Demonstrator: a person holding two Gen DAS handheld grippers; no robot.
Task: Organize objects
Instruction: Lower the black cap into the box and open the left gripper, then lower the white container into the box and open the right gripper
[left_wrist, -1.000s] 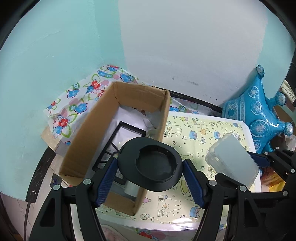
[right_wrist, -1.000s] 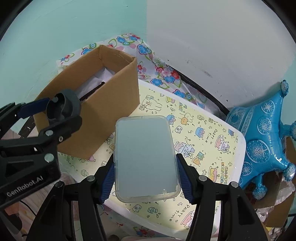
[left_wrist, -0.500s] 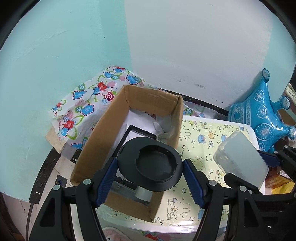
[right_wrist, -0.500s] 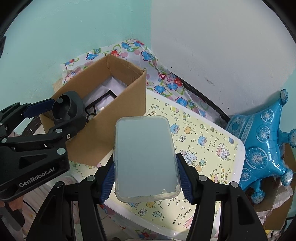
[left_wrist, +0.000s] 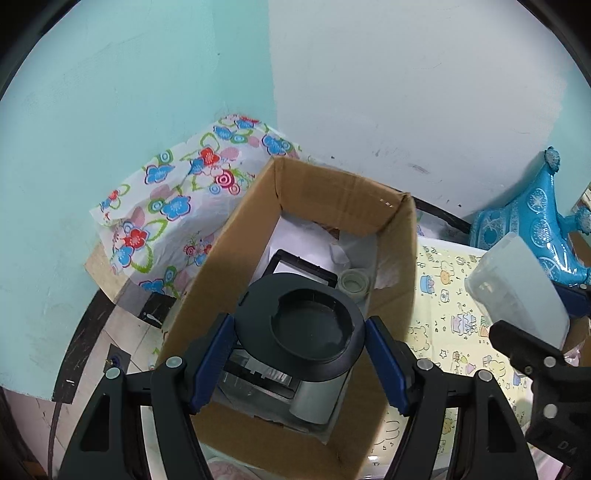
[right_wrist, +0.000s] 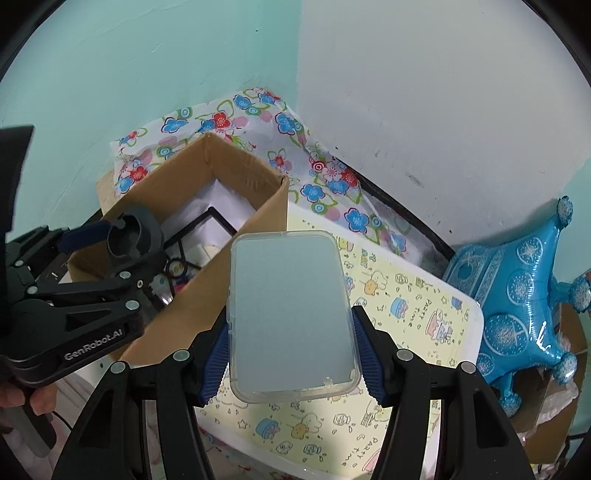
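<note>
My left gripper (left_wrist: 299, 334) is shut on a round black lid (left_wrist: 308, 325) and holds it over the open cardboard box (left_wrist: 343, 192). It shows from the side in the right wrist view (right_wrist: 129, 240). My right gripper (right_wrist: 291, 332) is shut on a clear plastic phone case (right_wrist: 291, 321), held above the yellow patterned table (right_wrist: 406, 306) to the right of the box (right_wrist: 177, 173). The case also shows in the left wrist view (left_wrist: 517, 284). Inside the box lie white paper, a black frame (left_wrist: 299, 264) and a small pale cap (left_wrist: 352, 284).
A flowered cloth (left_wrist: 177, 199) lies behind and left of the box against the teal wall. A blue foil balloon (right_wrist: 524, 291) stands at the right of the table. A person's fingers (right_wrist: 22, 398) hold the left gripper's handle.
Both grippers have moved left and up toward the box. The black lid now hangs over the box's inside; the case has come nearer the box's right wall.
</note>
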